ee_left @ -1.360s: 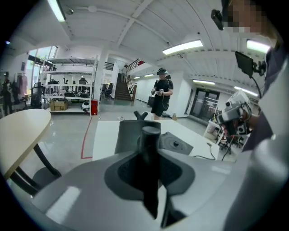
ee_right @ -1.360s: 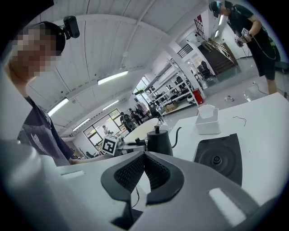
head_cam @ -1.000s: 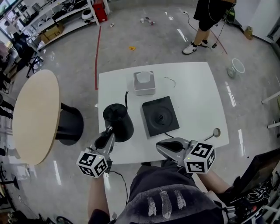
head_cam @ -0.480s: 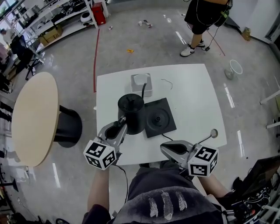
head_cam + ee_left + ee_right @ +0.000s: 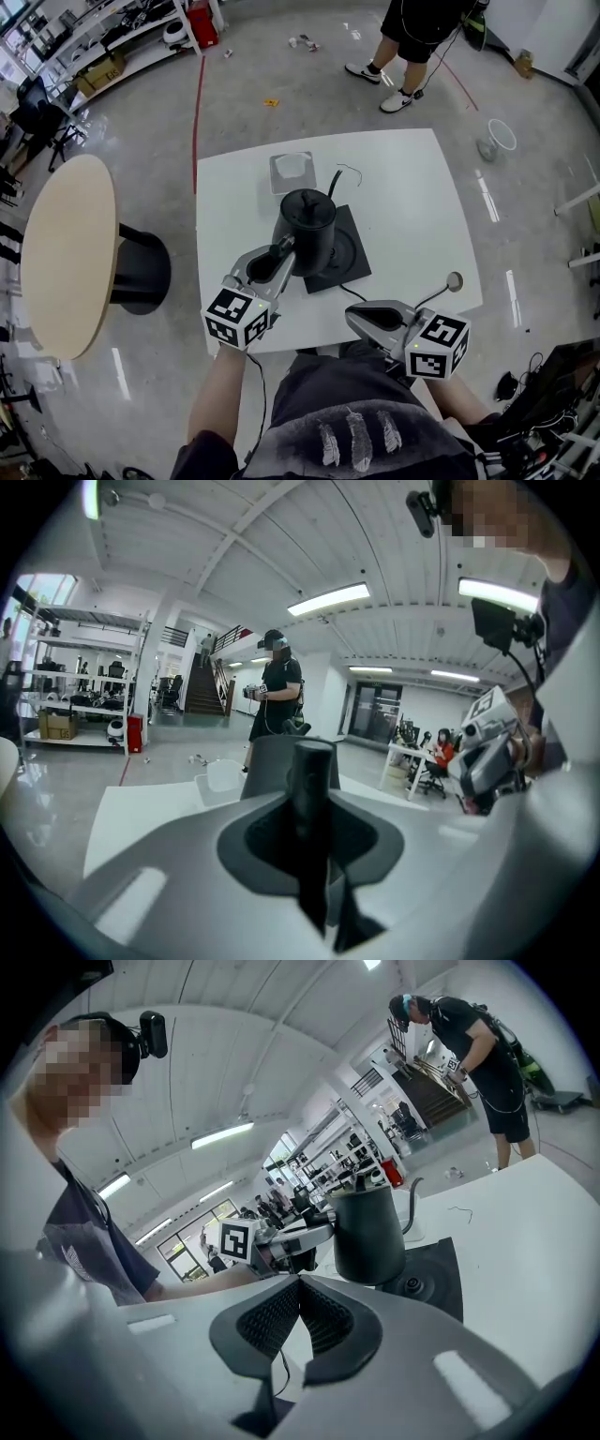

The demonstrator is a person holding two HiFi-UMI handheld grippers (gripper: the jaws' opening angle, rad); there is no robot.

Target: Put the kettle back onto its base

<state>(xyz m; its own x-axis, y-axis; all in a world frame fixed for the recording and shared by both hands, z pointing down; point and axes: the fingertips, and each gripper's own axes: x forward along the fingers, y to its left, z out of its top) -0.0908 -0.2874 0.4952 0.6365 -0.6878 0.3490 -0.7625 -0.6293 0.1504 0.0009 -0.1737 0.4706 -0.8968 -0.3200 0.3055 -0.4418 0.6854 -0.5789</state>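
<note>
The black kettle hangs over the left part of its flat black base, near the middle of the white desk. It is carried by the left tool, whose jaws are clamped narrow on the kettle's dark handle, which stands upright between them in the left gripper view. The kettle sits upright, with its thin spout pointing away from the person, towards the far side of the desk. In the right gripper view the round stud in the middle of the base shows uncovered just to the right of the kettle's bottom, so the kettle is off centre. I cannot tell whether its bottom edge touches the base or hangs just above it. The right tool is held over the near edge of the desk, well apart from the kettle, its ribbed pads pressed together with nothing between them. Beyond the kettle stands a small white box, with a thin bit of wire lying just beside it. A dark cord runs from the base towards the near edge. A round wooden table stands to the left, and another person stands on the floor beyond the desk.
</note>
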